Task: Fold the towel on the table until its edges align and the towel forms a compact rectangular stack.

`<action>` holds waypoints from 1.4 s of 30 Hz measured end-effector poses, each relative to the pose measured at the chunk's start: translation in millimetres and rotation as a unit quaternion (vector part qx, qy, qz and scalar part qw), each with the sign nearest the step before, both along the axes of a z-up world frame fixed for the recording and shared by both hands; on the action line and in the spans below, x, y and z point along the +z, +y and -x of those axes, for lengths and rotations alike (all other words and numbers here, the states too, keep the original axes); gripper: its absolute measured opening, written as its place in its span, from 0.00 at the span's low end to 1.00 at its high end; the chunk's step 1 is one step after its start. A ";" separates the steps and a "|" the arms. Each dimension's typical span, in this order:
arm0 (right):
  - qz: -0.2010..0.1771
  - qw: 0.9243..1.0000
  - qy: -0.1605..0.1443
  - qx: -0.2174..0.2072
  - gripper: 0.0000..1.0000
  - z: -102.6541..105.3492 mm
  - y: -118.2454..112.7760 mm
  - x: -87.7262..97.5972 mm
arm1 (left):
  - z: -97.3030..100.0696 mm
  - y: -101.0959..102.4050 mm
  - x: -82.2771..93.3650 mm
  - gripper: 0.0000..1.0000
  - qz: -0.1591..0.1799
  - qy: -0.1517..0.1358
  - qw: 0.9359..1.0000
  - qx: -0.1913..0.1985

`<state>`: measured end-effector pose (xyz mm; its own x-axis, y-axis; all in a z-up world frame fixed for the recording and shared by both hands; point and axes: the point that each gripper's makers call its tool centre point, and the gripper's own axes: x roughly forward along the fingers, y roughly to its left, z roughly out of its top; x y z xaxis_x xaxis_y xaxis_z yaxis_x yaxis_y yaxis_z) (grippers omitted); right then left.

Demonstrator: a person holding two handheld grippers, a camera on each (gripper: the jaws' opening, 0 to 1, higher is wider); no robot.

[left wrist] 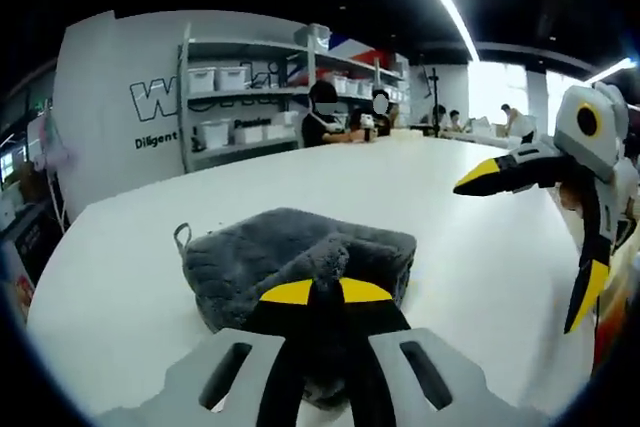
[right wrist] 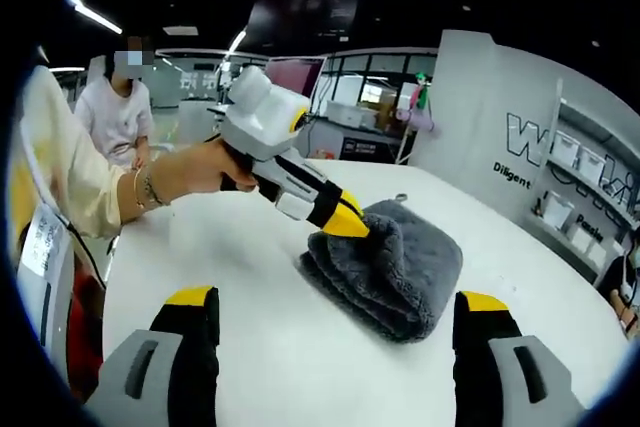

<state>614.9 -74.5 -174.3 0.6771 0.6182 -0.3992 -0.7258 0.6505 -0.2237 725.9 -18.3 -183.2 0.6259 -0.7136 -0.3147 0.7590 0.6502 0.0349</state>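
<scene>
In the left gripper view I see my left gripper (left wrist: pixel 326 292) low in the middle, its two yellow-tipped jaws drawn together and clamped on the near edge of the towel (left wrist: pixel 300 262). The towel is a dark grey, plush bundle, folded into a thick, roughly rectangular pad on the white table (left wrist: pixel 130 257). A small loop sticks up at the towel's far left corner. Off to the right, my right gripper (left wrist: pixel 535 247) comes in from the edge with its jaws spread wide, one pointing left over the table and one hanging down; it is well apart from the towel and holds nothing. At the far end of the table people sit (left wrist: pixel 322 115), and behind them to the left stands a shelf (left wrist: pixel 250 97) with white bins against a grey wall with lettering.

In the right gripper view a sleeve and a hand (right wrist: pixel 185 172) reach in from the left, holding my left gripper (right wrist: pixel 352 225), whose yellow tips are pinched into the left top edge of the towel (right wrist: pixel 400 267). The towel lies near the middle of the table (right wrist: pixel 250 347), folds stacked along its near side, edges not quite square. My right gripper (right wrist: pixel 338 332) shows at the bottom, jaws wide apart with bare table between them, just short of the towel. A person (right wrist: pixel 115 112) stands far left; the shelf (right wrist: pixel 580 187) is far right
</scene>
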 end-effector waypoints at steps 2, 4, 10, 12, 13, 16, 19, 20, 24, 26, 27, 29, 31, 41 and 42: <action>-0.001 1.000 0.001 0.000 0.99 -0.2 0.0 -0.2 | 0.2 2.0 3.4 0.05 -0.005 -0.013 1.000 -0.001; 0.001 1.000 0.003 0.000 0.99 -0.4 0.0 -1.0 | 0.8 3.7 7.0 0.05 -0.009 -0.022 1.000 0.002; 0.002 1.000 0.004 0.002 0.99 0.9 1.4 -1.7 | 0.1 8.9 11.0 0.04 -0.008 -0.023 1.000 0.007; 0.001 1.000 0.005 0.002 0.99 0.9 1.2 -2.0 | 0.4 12.2 12.9 0.04 -0.005 -0.020 1.000 0.011; 0.001 1.000 0.006 0.001 0.99 0.8 1.0 -2.3 | 0.5 14.6 15.3 0.04 0.003 -0.018 1.000 0.018; 0.002 1.000 0.007 0.001 0.99 0.8 0.7 -2.7 | 3.8 19.6 20.1 0.04 0.005 -0.020 1.000 0.023; 0.003 1.000 0.008 0.002 0.99 1.2 1.2 -3.2 | 7.1 25.3 24.0 0.04 -0.003 -0.029 0.999 0.028; 0.004 1.000 0.008 0.003 0.99 1.4 1.5 -3.4 | 8.0 26.9 24.9 0.04 -0.005 -0.031 0.999 0.029; 0.003 1.000 0.009 0.004 0.99 1.4 1.7 -3.4 | 10.8 35.6 28.8 0.04 -0.009 -0.032 0.999 0.030; 0.003 1.000 0.010 0.004 0.99 1.0 1.4 -3.6 | 10.4 40.7 30.0 0.04 -0.009 -0.031 0.999 0.033; 0.003 1.000 0.010 0.004 0.99 0.6 1.2 -3.8 | 9.9 43.9 30.1 0.04 -0.010 -0.031 0.999 0.037; 0.004 1.000 0.012 0.003 0.99 0.0 0.8 -4.6 | 9.0 48.8 29.3 0.04 -0.012 -0.030 0.999 0.041; 0.004 1.000 0.014 0.003 0.99 -0.6 0.6 -5.3 | 7.4 56.0 24.2 0.04 -0.018 -0.023 0.998 0.049; 0.010 1.000 0.023 0.006 0.99 -2.5 1.3 -10.5 | 3.5 90.7 -19.5 0.04 -0.040 0.037 0.995 0.086; 0.010 1.000 0.024 0.006 0.99 -2.5 1.3 -10.9 | 4.6 92.0 -23.1 0.04 -0.044 0.040 0.994 0.087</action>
